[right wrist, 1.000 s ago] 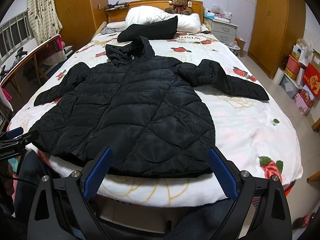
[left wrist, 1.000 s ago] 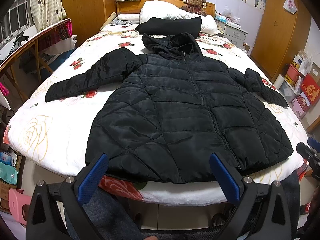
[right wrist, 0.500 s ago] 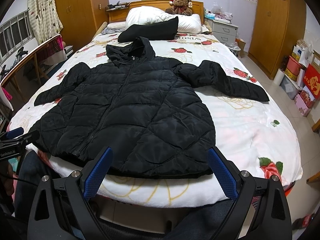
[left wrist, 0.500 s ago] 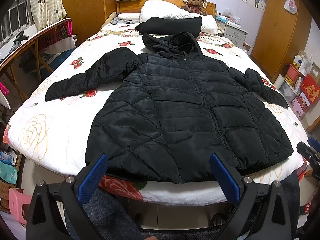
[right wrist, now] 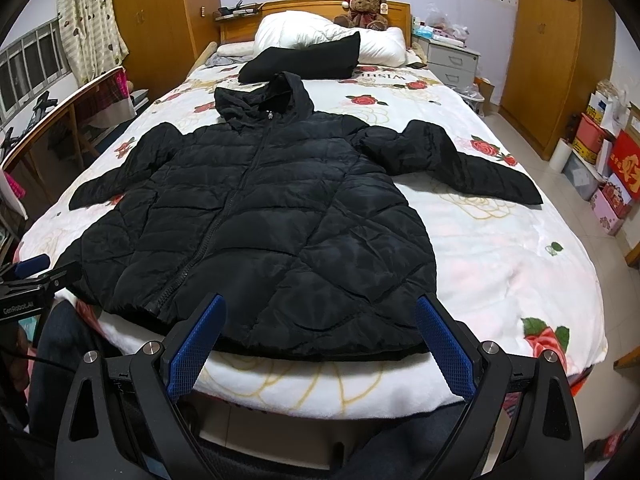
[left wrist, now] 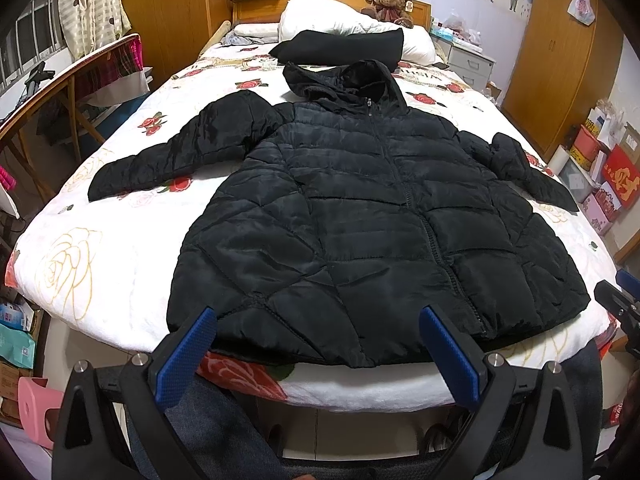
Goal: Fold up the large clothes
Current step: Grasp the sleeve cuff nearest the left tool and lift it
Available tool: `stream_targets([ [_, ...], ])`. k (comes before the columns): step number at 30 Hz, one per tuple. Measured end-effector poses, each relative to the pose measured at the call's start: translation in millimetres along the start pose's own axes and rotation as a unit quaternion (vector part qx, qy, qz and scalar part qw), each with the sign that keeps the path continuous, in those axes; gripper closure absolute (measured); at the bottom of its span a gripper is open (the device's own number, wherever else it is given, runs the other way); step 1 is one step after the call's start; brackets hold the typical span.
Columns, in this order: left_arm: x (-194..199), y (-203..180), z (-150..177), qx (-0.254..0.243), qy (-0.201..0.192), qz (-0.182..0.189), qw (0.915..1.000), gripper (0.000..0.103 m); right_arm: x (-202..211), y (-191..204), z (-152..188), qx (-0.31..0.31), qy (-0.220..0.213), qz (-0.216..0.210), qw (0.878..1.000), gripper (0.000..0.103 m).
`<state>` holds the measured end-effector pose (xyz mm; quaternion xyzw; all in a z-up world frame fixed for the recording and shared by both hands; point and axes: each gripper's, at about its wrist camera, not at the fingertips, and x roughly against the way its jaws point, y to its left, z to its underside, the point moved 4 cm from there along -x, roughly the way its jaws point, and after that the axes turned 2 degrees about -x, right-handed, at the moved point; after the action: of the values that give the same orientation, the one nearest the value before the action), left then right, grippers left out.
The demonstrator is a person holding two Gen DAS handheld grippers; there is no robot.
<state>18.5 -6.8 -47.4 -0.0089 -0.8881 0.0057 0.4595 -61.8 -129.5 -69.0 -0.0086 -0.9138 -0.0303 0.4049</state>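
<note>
A black quilted hooded jacket lies flat and zipped on the bed, front up, both sleeves spread out, hood toward the headboard. It also shows in the right wrist view. My left gripper is open and empty, held just off the foot of the bed before the jacket's hem. My right gripper is open and empty, also just before the hem, toward the jacket's right side. The left gripper's tip shows at the right wrist view's left edge.
The bed has a white rose-print blanket. A black folded item, white pillows and a teddy bear sit at the headboard. A desk stands left, boxes and wardrobes right.
</note>
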Motion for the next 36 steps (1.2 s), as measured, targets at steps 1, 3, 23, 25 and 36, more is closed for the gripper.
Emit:
stream_targets([
  [1, -0.8, 0.7, -2.1, 0.0, 0.001, 0.0, 1.0, 0.001, -0.4, 0.0, -0.9, 0.001, 0.0, -0.001, 1.0, 0.007],
  [3, -2.2, 1.8, -3.5, 0.0, 0.004, -0.002, 1.0, 0.001, -1.5, 0.1, -2.8, 0.0, -0.001, -0.007, 1.0, 0.007],
  [23, -49.4, 71.6, -40.5, 0.042, 0.004, -0.036, 0.9985, 0.001, -54.9, 27.1, -41.2, 0.046, 0.023, -0.016, 0.999, 0.007],
  [25, -56.3, 86.1, -47.1, 0.056, 0.003, -0.035, 0.9978, 0.001, -62.3, 33.6, -50.0, 0.056, 0.019, -0.017, 0.998, 0.007],
  [36, -97.8, 167.4, -79.5, 0.111, 0.0, -0.071, 0.9913, 0.007, -104.8, 71.5, -86.8, 0.089, 0.015, -0.029, 0.996, 0.007],
])
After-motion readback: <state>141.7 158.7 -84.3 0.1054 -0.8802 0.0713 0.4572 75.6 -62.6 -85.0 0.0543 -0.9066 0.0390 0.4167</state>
